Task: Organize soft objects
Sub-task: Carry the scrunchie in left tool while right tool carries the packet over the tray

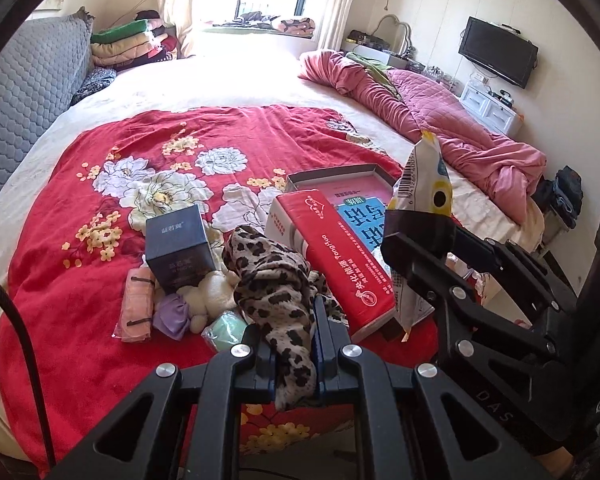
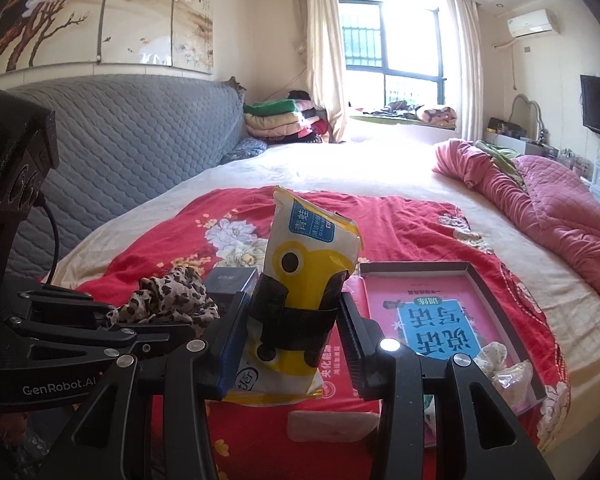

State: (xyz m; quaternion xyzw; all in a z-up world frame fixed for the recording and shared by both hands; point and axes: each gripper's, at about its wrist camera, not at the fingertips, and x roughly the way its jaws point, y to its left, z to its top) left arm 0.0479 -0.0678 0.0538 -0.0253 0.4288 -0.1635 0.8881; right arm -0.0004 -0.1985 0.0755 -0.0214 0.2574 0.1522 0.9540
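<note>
Left wrist view: the left gripper (image 1: 294, 344) is pinching a leopard scarf (image 1: 278, 280) tight, cloth bunching toward twelve o'clock. Half-open, the right gripper (image 2: 290, 320) is clasping a yellow packet (image 2: 308, 256) standing upright.

Leopard-print scarf (image 1: 276, 280), yellow-and-white packet (image 2: 308, 280), red floral quilt (image 1: 100, 168).

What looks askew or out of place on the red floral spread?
The long red box lies tilted, propped on the edge of the open box tray. Small soft items sit jumbled beside the dark blue box.
</note>
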